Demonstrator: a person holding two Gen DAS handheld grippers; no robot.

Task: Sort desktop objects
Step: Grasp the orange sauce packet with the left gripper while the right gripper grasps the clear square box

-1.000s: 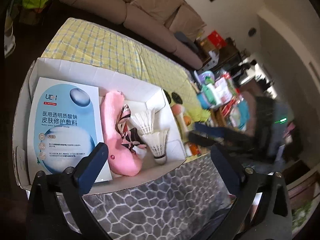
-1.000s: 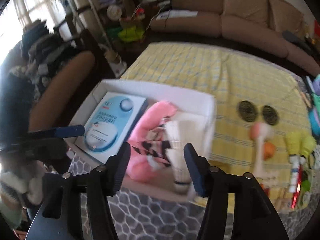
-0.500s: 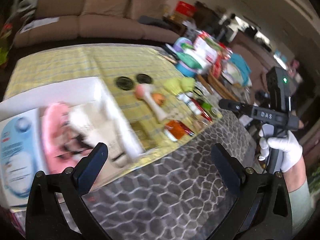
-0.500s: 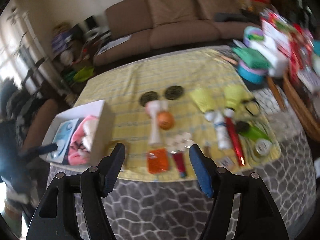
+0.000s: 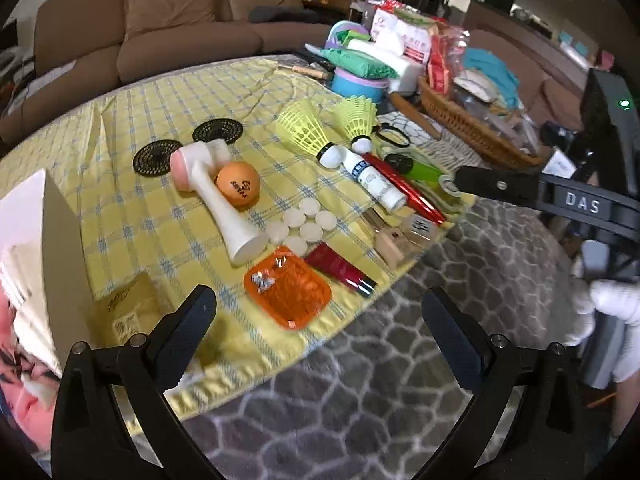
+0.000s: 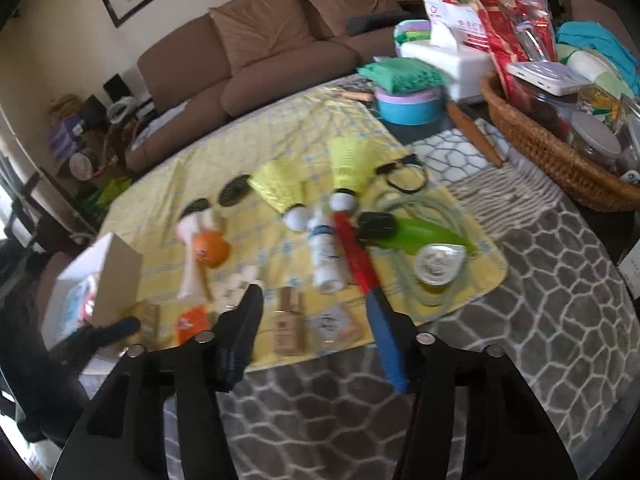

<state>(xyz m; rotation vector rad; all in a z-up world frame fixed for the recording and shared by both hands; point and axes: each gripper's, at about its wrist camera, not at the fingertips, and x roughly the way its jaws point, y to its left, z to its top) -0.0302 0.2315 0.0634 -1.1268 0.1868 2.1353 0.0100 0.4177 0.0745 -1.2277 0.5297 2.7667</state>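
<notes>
Small objects lie spread on a yellow checked cloth (image 5: 132, 120): an orange ball (image 5: 238, 188), a white and pink brush (image 5: 218, 204), two yellow shuttlecocks (image 5: 306, 130), a white tube (image 5: 374, 180), a red pen (image 5: 404, 188), an orange case (image 5: 288, 292) and a red tube (image 5: 340, 274). A white box (image 5: 44, 248) stands at the left edge with pink cloth inside. My left gripper (image 5: 320, 312) hangs open and empty over the cloth's front edge. My right gripper (image 6: 316, 332) is open and empty near the front edge, in front of a tan bottle (image 6: 288, 320).
A wicker basket (image 6: 536, 136) full of packets stands at the right. A blue tub (image 6: 408, 104) and white carton (image 6: 452, 64) are at the back. A brown sofa (image 5: 168, 20) runs behind the table. A gloved hand (image 5: 612, 320) holds the other gripper's handle.
Both views have swung right, away from the white box and toward the loose objects on the cloth. Both grippers stay open and empty.
</notes>
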